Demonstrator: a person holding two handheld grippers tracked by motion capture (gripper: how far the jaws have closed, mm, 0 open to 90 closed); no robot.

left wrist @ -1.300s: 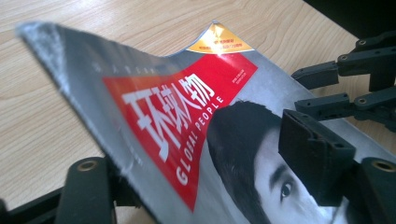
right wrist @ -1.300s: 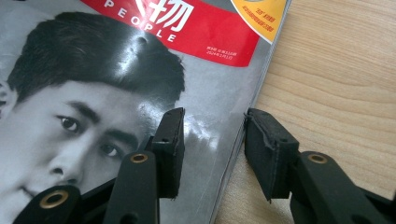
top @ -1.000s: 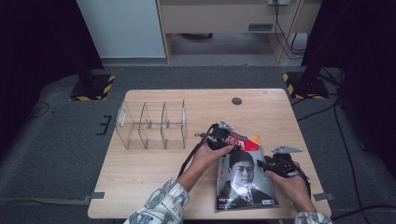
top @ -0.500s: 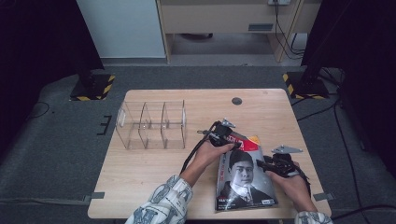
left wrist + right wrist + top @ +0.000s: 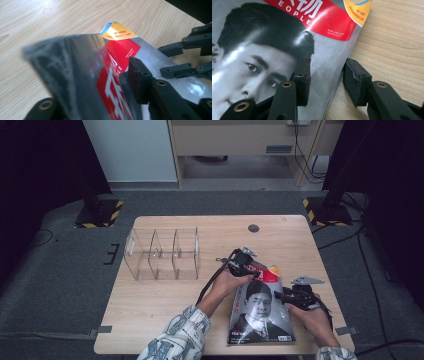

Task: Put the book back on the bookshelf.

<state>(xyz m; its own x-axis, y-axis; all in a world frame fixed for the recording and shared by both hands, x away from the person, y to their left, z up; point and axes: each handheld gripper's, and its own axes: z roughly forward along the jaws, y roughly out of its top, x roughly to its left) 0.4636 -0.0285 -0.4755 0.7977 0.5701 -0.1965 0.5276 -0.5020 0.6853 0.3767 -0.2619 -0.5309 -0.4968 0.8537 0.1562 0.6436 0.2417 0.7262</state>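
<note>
The left gripper (image 5: 248, 265) has its jaws clamped on the top edge of the magazine (image 5: 260, 312), lifting that corner. The right gripper (image 5: 290, 297) has its jaws parted, straddling the magazine's right edge. The magazine lies at lower right of the light wooden bench (image 5: 150, 305). A clear divided organizer (image 5: 162, 254) stands left of centre. Grey carpet (image 5: 55, 285) surrounds the bench.

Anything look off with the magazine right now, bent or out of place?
Yes. The magazine is not lying flat: the left gripper has pinched its top edge and lifted it, so the cover curls up off the table. No tear shows.
</note>
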